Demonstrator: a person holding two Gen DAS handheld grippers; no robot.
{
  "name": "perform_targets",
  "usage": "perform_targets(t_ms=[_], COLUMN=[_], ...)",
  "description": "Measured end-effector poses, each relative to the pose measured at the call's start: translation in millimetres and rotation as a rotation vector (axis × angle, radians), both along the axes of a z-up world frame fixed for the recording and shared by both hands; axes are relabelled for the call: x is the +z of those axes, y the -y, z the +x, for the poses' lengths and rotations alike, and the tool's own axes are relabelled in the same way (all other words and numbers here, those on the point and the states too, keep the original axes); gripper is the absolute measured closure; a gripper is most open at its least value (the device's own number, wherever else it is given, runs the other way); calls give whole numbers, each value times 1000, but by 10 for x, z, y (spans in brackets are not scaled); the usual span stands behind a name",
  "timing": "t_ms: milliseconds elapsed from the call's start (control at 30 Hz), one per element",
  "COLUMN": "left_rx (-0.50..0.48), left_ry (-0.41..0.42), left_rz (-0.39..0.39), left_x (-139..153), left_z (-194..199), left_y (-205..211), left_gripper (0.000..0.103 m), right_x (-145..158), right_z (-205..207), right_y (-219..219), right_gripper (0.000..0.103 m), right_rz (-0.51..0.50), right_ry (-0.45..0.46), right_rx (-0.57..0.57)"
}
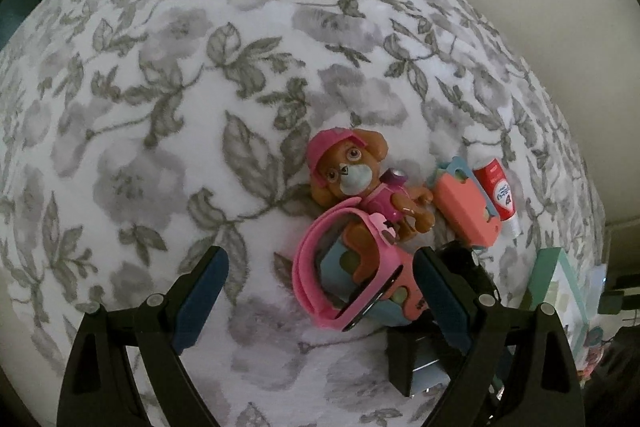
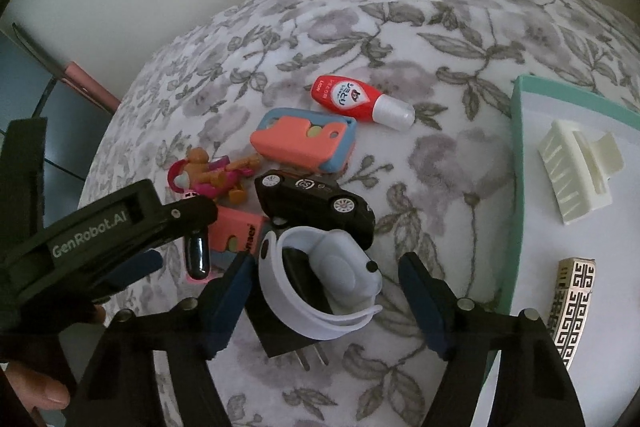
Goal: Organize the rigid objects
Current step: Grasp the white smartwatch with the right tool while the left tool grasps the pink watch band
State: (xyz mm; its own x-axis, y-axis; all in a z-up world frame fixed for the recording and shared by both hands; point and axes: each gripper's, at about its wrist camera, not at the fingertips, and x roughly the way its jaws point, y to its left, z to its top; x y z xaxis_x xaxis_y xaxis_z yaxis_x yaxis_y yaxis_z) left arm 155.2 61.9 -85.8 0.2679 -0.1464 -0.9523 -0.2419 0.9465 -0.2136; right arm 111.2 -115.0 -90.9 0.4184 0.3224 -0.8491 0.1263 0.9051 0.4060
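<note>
Two watches, two hair clips

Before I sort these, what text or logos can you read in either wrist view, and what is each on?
"GenRobot.AI": side of the left gripper.
"LION": red bottle; its other print is too blurred.
"...naer": partial, coral block.
Round emblem on black toy car roof: unreadable.
</note>
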Motion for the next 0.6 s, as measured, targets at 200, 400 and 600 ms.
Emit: perform_targets(t_ms=[200, 400, 600], left_rx=[-11, -23, -11], left_ry=[11, 23, 45], left_rz=[-28, -42, -39], left_x=[6, 34, 118], left_z=[8, 18, 2], left_y=[44, 71, 39], left_gripper=[45, 49, 49], right_x=[13, 30, 30], right_z=[-31, -63, -91], right_y=[61, 150, 191], right_gripper=[34, 47, 49], right_rz=[16, 37, 53], right_ry=[0, 7, 7], right_rx=[-17, -53, -70])
